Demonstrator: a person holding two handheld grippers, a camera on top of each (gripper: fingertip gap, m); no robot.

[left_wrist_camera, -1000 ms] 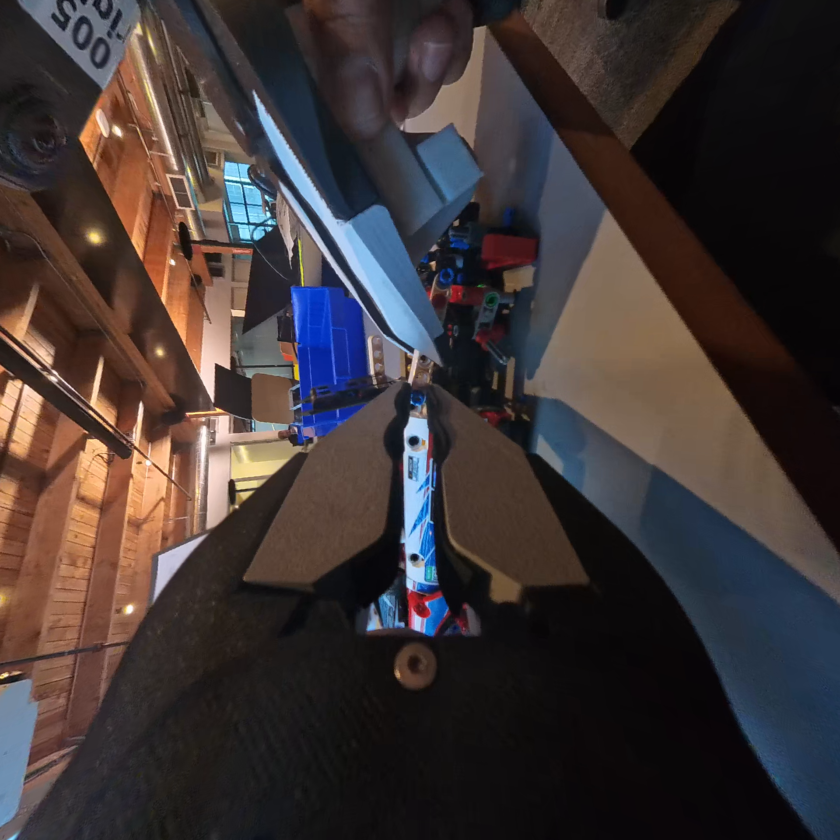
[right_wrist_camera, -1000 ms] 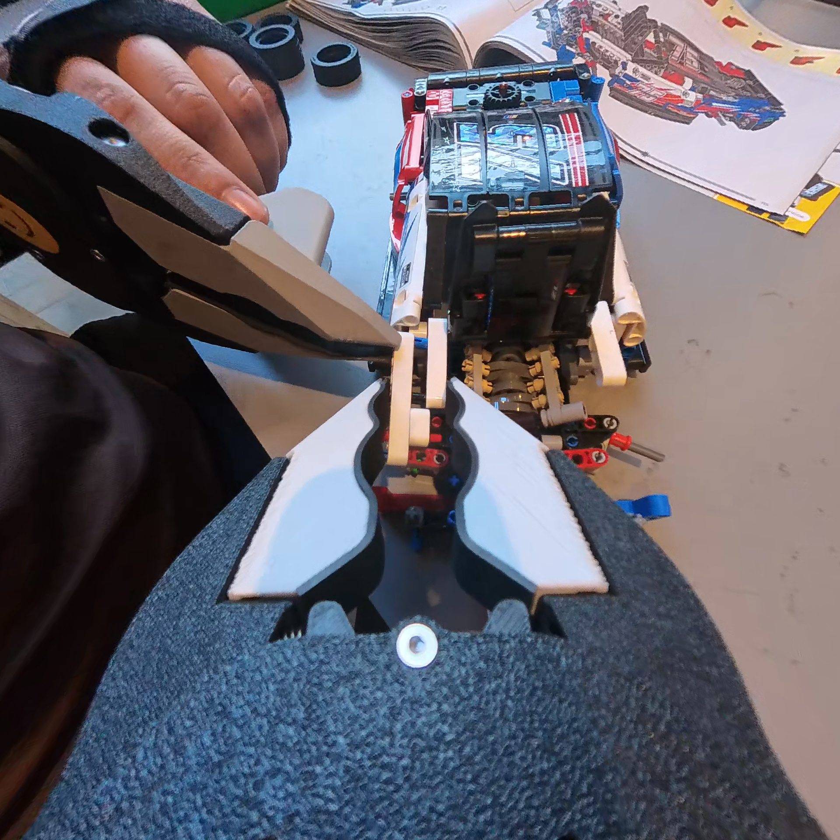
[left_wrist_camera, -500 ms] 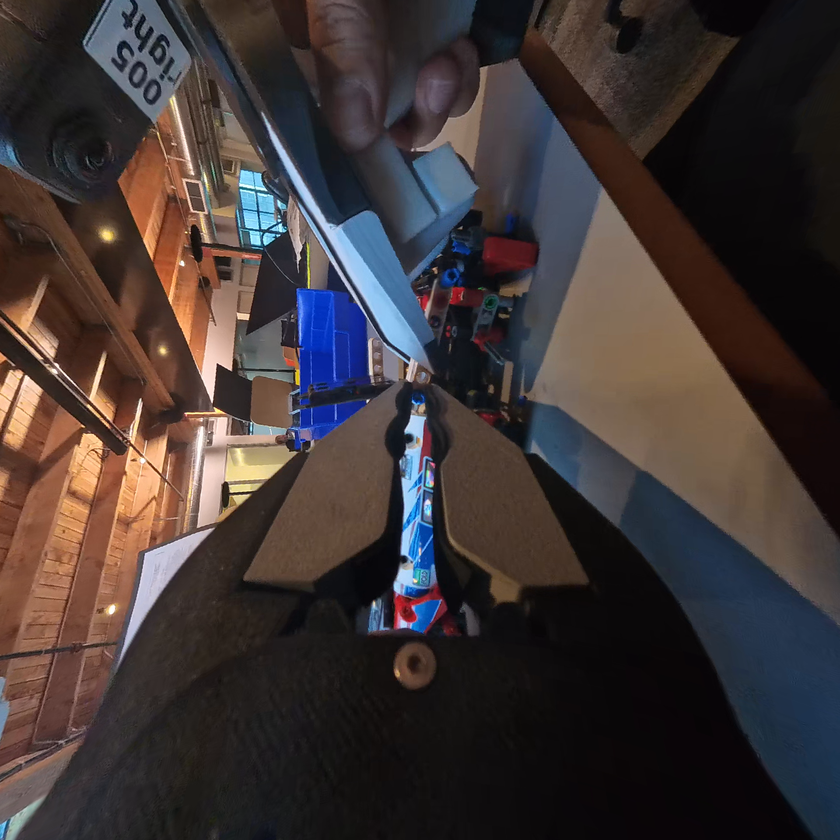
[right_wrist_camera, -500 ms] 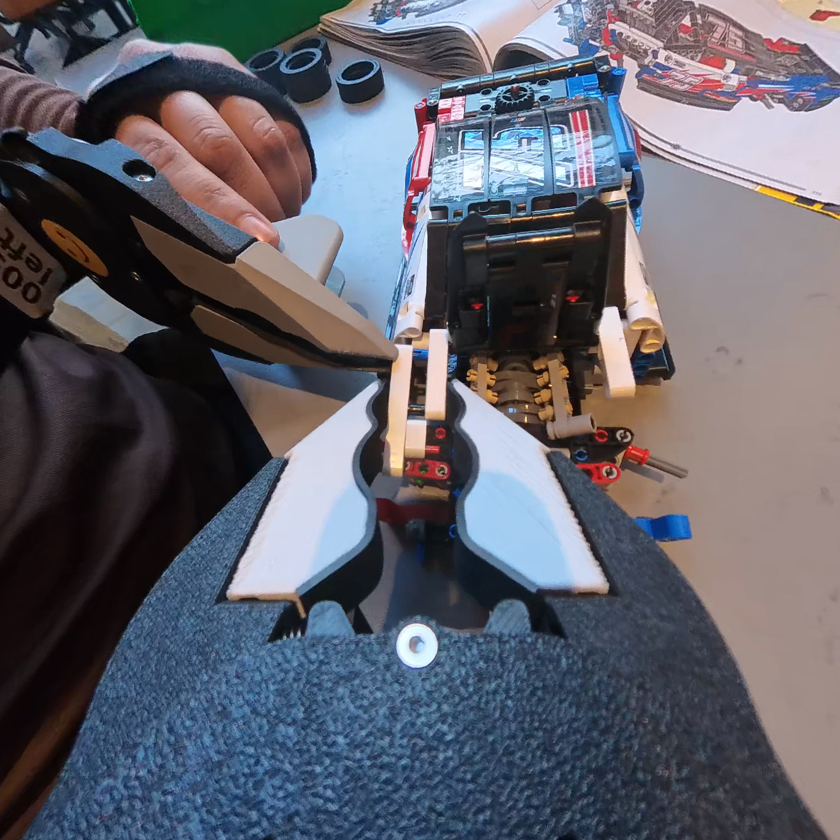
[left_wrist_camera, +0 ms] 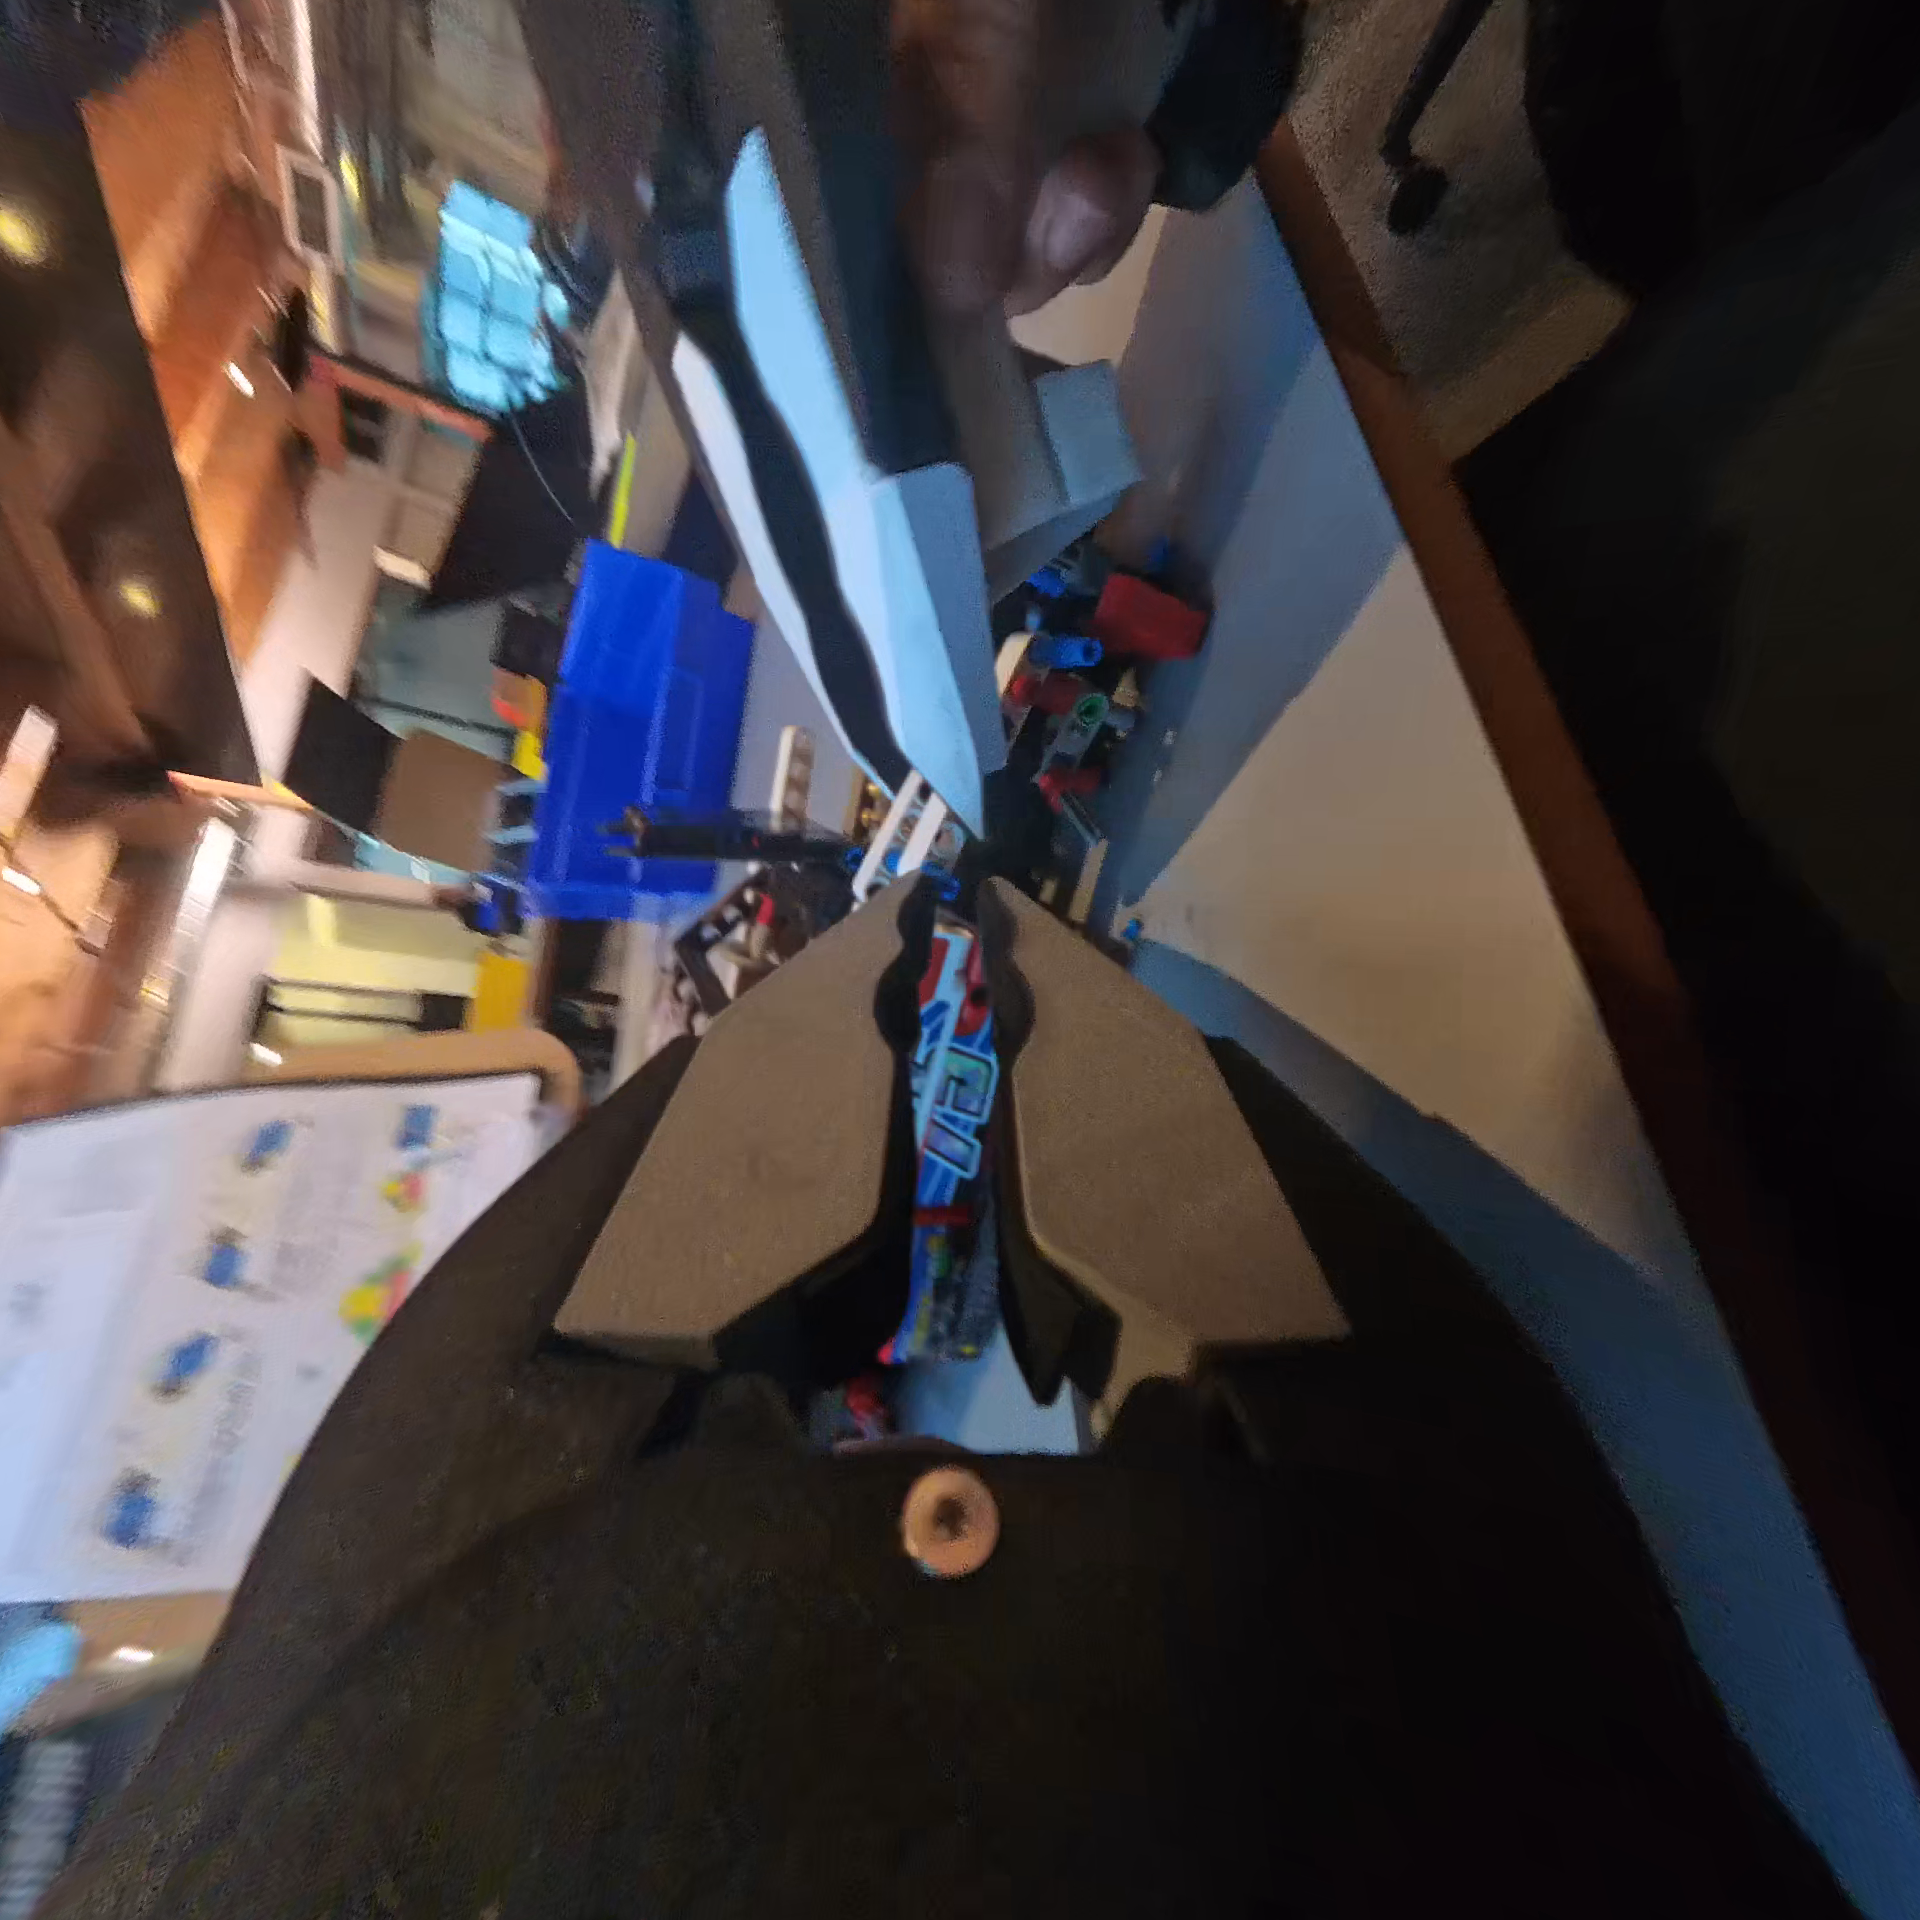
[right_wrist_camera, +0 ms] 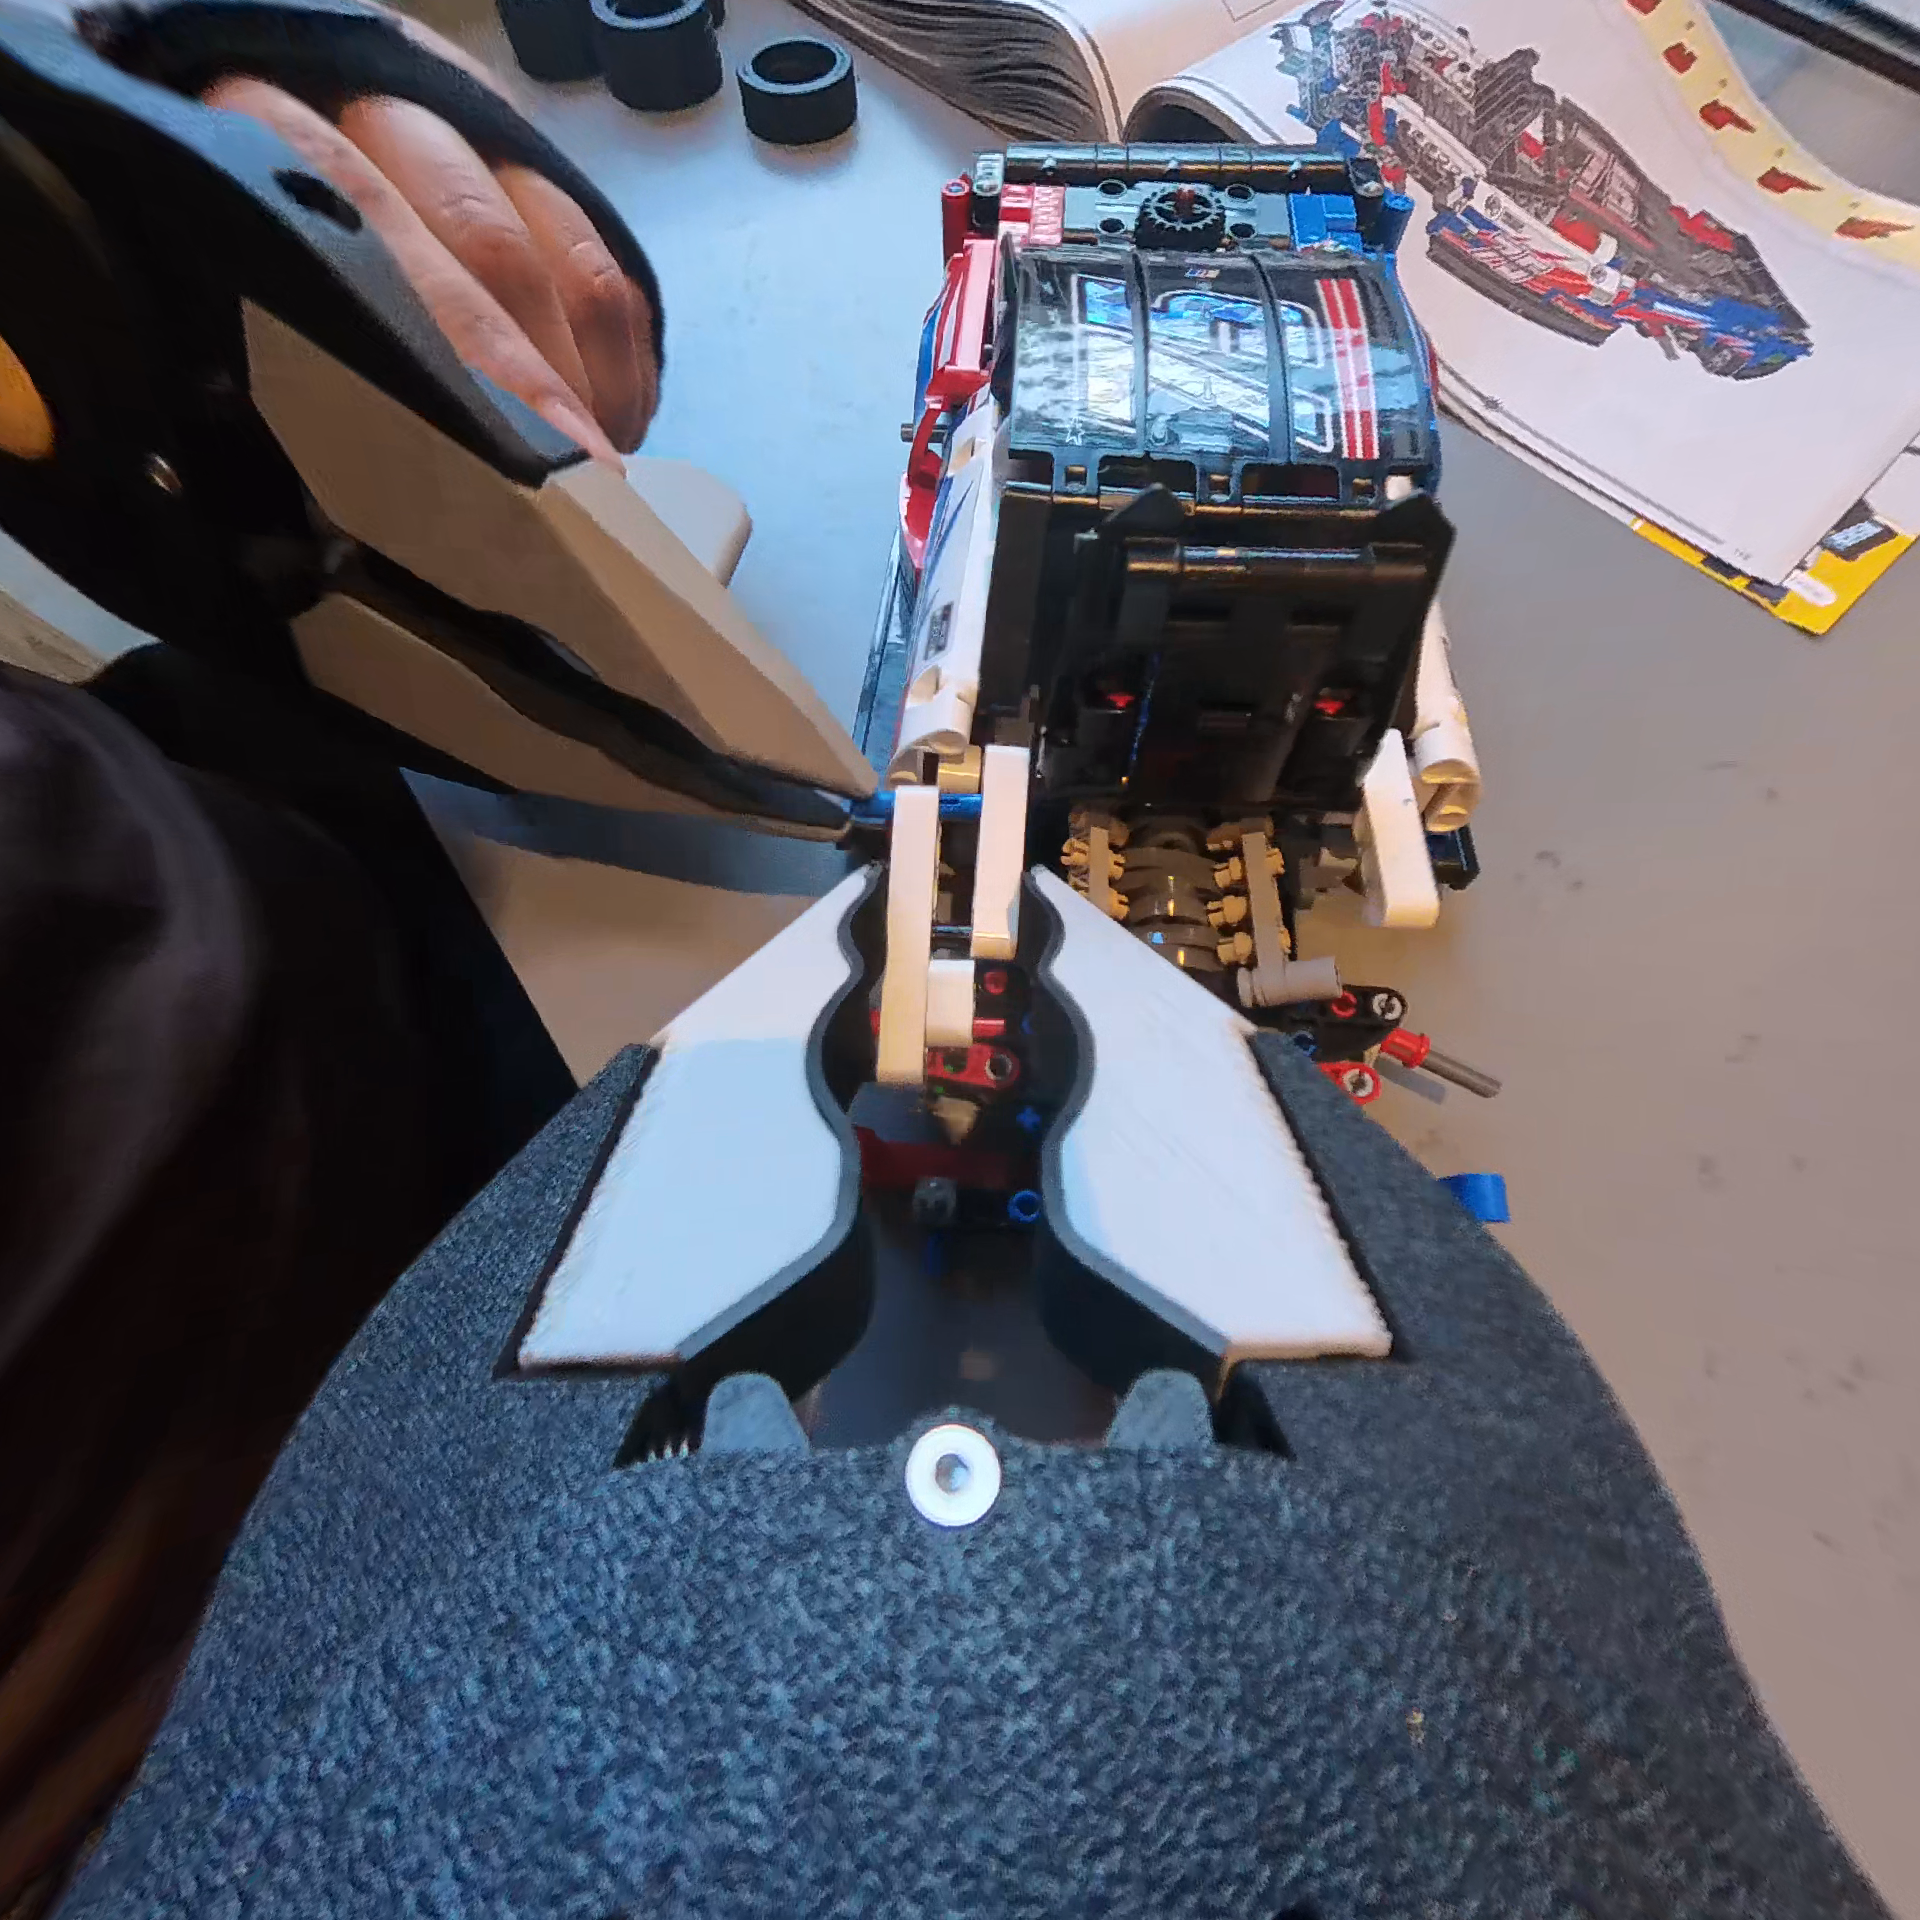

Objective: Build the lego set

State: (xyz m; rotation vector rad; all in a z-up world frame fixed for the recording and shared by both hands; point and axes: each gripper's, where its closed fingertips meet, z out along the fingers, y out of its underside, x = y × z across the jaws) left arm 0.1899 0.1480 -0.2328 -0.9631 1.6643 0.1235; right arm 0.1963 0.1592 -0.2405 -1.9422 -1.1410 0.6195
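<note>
The lego car (right_wrist_camera: 1216, 416), black, white, red and blue, stands on the grey table (right_wrist_camera: 1662, 935) with its rear toward me. My right gripper (right_wrist_camera: 956, 878) has its white fingers closed around the two white beams (right_wrist_camera: 914, 883) at the car's rear left corner. My left gripper (right_wrist_camera: 857, 805) comes in from the left, shut on a small blue pin (right_wrist_camera: 881, 800) that sticks out of the outer white beam. In the left wrist view, my left gripper (left_wrist_camera: 951, 888) is almost closed, with the car's stickered side (left_wrist_camera: 951, 1101) behind it and the right gripper (left_wrist_camera: 966, 800) above.
An open instruction booklet (right_wrist_camera: 1558, 239) lies at the back right; it also shows in the left wrist view (left_wrist_camera: 208, 1299). Black tyres (right_wrist_camera: 795, 94) sit at the back left. A loose blue piece (right_wrist_camera: 1475, 1195) lies by my right finger. A blue bin (left_wrist_camera: 644, 748) stands beyond the table.
The left gripper has drawn back a little to the left, and the blue pin now shows between its tips and the white beam. The left wrist view has swung. The right gripper holds still.
</note>
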